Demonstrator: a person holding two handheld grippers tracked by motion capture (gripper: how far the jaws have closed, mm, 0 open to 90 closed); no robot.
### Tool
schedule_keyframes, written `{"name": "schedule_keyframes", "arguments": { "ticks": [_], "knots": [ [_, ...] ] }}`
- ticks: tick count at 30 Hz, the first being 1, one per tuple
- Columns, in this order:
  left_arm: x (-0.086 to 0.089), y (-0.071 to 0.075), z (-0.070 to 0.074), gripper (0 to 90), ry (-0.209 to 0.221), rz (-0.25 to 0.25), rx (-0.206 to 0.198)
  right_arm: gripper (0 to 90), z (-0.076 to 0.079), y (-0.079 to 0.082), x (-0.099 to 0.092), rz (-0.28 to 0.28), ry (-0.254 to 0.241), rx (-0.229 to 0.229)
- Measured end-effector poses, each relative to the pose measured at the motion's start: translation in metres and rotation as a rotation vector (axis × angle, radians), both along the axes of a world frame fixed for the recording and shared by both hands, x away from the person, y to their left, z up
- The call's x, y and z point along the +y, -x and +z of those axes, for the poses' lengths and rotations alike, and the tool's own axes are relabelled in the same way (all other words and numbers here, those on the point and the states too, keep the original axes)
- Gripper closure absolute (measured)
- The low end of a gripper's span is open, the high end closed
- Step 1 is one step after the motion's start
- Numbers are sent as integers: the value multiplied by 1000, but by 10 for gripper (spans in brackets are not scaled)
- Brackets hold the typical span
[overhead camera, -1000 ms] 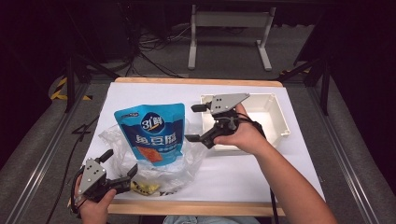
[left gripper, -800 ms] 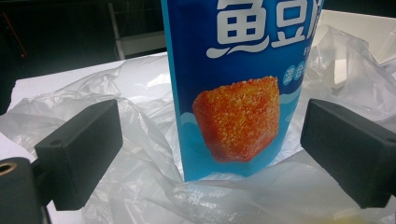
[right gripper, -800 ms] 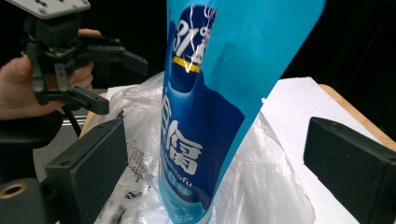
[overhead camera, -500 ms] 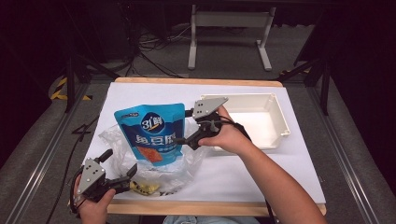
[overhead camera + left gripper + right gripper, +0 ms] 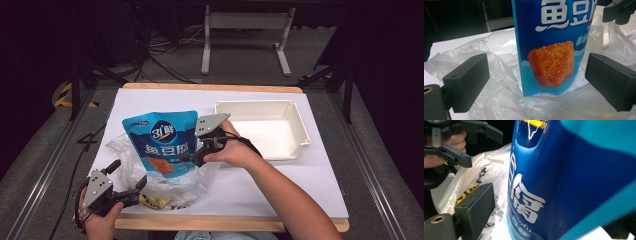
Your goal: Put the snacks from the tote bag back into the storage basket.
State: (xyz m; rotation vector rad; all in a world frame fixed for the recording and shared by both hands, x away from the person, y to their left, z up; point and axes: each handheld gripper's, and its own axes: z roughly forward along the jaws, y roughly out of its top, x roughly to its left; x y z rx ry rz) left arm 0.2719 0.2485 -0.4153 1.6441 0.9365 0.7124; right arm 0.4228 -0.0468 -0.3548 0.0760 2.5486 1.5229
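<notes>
Two grippers are in your hands at the white-covered table (image 5: 310, 190). Your right gripper (image 5: 187, 152) sits at the right edge of the glossy blue stand-up food pouch with white lettering and an orange cube picture (image 5: 160, 142). Its jaws have just been closing a little, yet they are spread wide: in the right gripper view the pouch (image 5: 564, 182) stands between them, with a visible gap to the one black pad (image 5: 475, 207) you can see; the other pad is hidden behind the pouch, so contact there cannot be told. The pouch stands upright inside the crumpled clear plastic bag (image 5: 125, 155), left of centre on the table. Your left gripper (image 5: 132, 187) rests at the bag's near left corner, jaws wide apart; in the left gripper view both pads (image 5: 466, 80) flank the pouch (image 5: 551, 50) at a distance, with bag film (image 5: 499, 100) lying between and beneath them. Small yellow items (image 5: 152, 201) lie in the bag just beside that gripper. One white rectangular plastic tray (image 5: 300, 127) stands to the right of the pouch, well apart from the bag.
</notes>
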Motion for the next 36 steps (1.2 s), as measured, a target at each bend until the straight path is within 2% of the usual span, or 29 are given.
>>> {"name": "schedule_keyframes", "arguments": {
  "ticks": [11,17,28,29,31,32,36],
  "knots": [
    [0,-1,0,63,4,-2,1,121,-15,1,10,14,-4,4],
    [0,-1,0,63,1,-1,7,121,-20,3,15,33,20,-10],
    [0,-1,0,63,0,-2,4,173,-33,3,19,23,0,5],
    [0,-1,0,63,-5,-2,9,245,-36,3,19,22,2,2],
    [0,-1,0,63,0,-2,3,267,-37,3,20,27,8,10],
    [0,-1,0,63,1,-3,4,317,-38,2,20,22,27,-9],
    [0,-1,0,63,-1,-4,6,368,-38,1,20,17,34,-9]
  ]
}}
